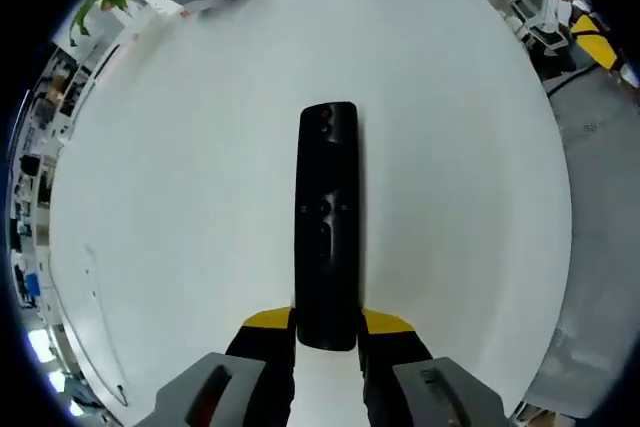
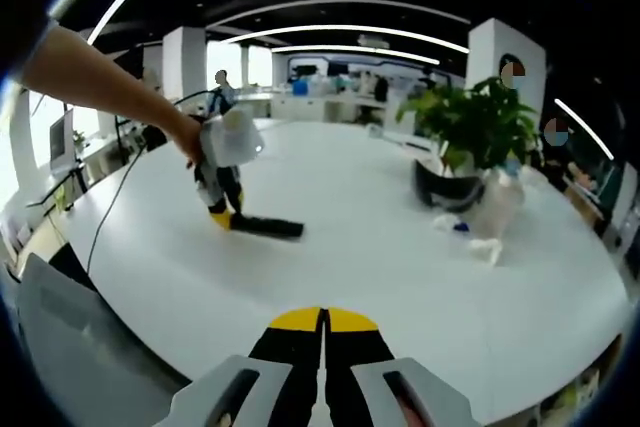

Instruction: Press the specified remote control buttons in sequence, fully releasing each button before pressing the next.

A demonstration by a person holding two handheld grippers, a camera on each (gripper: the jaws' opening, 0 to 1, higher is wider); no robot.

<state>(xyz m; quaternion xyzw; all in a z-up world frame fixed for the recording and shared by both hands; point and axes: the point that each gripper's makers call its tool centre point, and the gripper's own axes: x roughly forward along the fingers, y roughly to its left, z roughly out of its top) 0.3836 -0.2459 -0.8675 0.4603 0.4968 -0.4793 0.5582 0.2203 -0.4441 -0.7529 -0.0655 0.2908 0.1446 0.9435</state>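
A long black remote control (image 1: 327, 222) lies on the white table (image 1: 180, 177), buttons up. My left gripper (image 1: 327, 332) is shut on its near end, yellow-tipped jaws on both sides. In the right gripper view the same remote (image 2: 268, 226) lies flat across the table, with the left gripper (image 2: 221, 205) clamped on its left end and a person's arm (image 2: 100, 82) holding that gripper. My right gripper (image 2: 323, 322) hovers over the near table edge, jaws pressed together with nothing between them.
A potted plant (image 2: 470, 137) in a dark pot stands at the back right of the table (image 2: 400, 277), with clear plastic items (image 2: 485, 232) beside it. A cable (image 2: 120, 192) trails off the left edge. People and office desks are in the background.
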